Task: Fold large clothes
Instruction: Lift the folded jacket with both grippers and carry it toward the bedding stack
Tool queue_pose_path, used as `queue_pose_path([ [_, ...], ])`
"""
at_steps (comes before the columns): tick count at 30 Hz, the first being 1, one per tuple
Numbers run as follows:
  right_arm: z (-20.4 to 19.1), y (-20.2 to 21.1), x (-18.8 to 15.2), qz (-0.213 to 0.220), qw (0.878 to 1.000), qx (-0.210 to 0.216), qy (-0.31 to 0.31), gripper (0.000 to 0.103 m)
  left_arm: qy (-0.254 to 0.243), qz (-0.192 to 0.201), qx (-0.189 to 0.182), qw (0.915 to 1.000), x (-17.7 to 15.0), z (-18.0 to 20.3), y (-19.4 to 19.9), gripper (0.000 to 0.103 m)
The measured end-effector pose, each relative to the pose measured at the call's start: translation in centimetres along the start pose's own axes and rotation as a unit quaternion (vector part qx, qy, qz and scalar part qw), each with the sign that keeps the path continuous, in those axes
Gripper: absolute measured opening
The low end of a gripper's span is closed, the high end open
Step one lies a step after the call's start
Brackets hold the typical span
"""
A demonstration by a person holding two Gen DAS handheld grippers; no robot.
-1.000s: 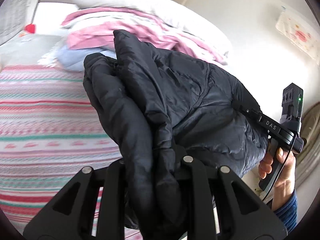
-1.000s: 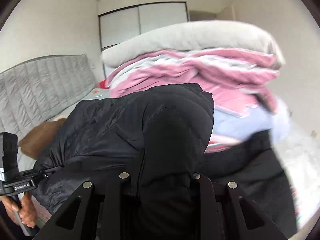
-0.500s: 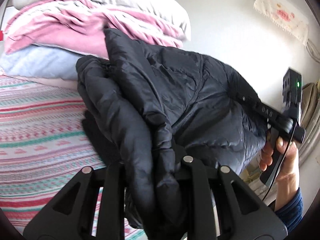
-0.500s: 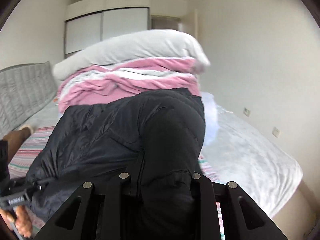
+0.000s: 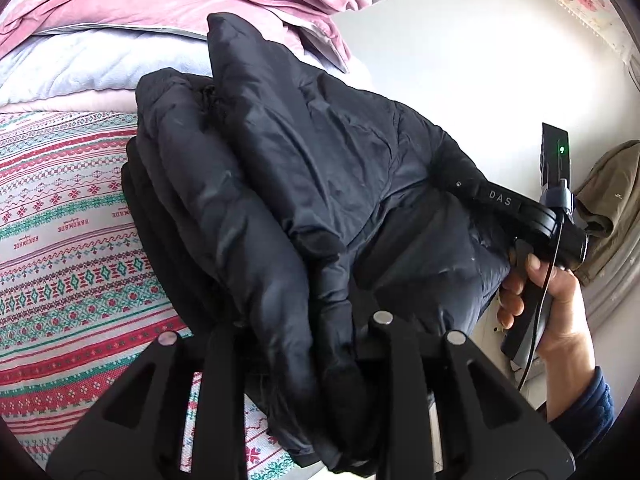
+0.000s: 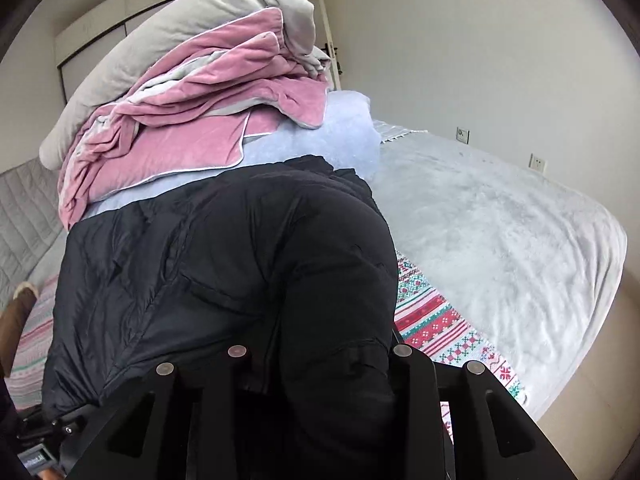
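A folded black puffer jacket [image 5: 320, 184] sits over a patterned bed cover [image 5: 60, 240], its fabric bunched between both the left tool [image 5: 304, 344] and right tool [image 6: 320, 364], whose jaws are opening.

One black puffer jacket [image 5: 320, 184], two grippers, one pink blanket [image 6: 192, 128], one patterned bedspread [image 5: 60, 240].

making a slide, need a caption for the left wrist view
Left tool opening around a folded black puffer jacket above a patterned bedspread.
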State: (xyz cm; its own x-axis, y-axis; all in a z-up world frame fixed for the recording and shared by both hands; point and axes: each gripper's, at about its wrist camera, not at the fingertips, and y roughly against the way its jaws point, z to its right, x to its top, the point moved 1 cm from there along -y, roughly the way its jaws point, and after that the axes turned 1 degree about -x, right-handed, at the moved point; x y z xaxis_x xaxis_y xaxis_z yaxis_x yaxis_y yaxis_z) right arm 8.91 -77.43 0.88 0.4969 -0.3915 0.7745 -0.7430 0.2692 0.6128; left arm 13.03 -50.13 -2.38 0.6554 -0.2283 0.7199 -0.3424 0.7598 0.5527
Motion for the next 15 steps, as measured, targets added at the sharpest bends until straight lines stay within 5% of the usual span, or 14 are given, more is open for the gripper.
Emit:
queue_pose_path([
  [5,0.0,-0.7,0.7,-0.011,1.000,-0.017,-0.002,0.040,0.012,-0.007,-0.004,0.9999,0.5,-0.1,-0.8,0.029],
  [10,0.6,0.3,0.2,-0.015,0.999,-0.030,-0.031,0.057,0.033,-0.023,-0.019,0.9990,0.6,-0.7,0.0,0.037],
  [15,0.9,4.3,-0.1,0.027,0.996,-0.058,-0.061,0.074,0.054,-0.035,-0.025,0.9976,0.9,-1.4,2.7,0.049],
])
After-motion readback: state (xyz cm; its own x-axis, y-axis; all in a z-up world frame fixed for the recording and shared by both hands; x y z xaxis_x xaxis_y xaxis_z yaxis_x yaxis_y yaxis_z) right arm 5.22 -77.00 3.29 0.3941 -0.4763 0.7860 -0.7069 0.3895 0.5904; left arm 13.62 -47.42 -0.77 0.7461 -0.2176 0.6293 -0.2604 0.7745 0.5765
